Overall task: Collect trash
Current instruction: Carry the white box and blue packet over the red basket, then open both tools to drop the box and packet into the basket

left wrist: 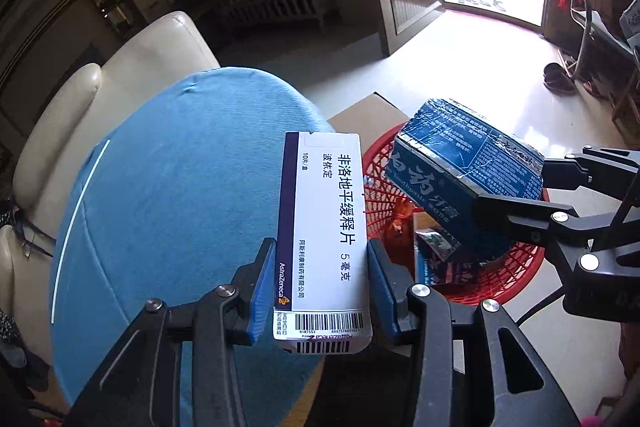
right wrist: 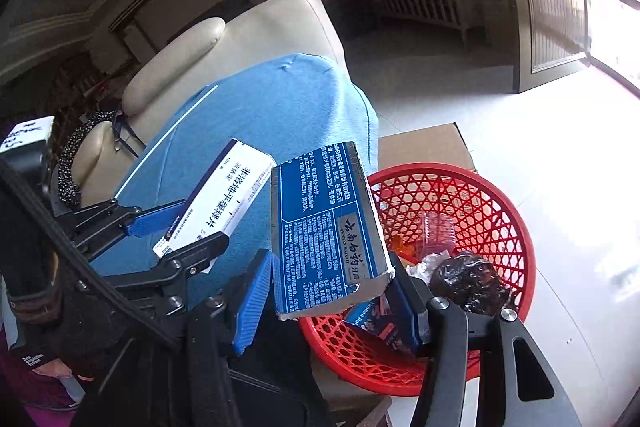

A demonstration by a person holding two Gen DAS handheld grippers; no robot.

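A white medicine box (left wrist: 326,239) is pinched between the blue pads of the left gripper (left wrist: 320,291) above a blue-covered table (left wrist: 172,211). A blue toothpaste box (right wrist: 328,223) is clamped by the right gripper (right wrist: 328,291) over a red basket (right wrist: 508,211) where wrappers (right wrist: 468,279) are piled.

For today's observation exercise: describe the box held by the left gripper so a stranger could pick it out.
Find the red basket, then look left, above the blue cushion. There the left gripper clamps a white medicine box; its neighbour, the toothpaste box, is dark blue.

red basket (right wrist: 500,195) top open, blue cushion (left wrist: 180,187) beside
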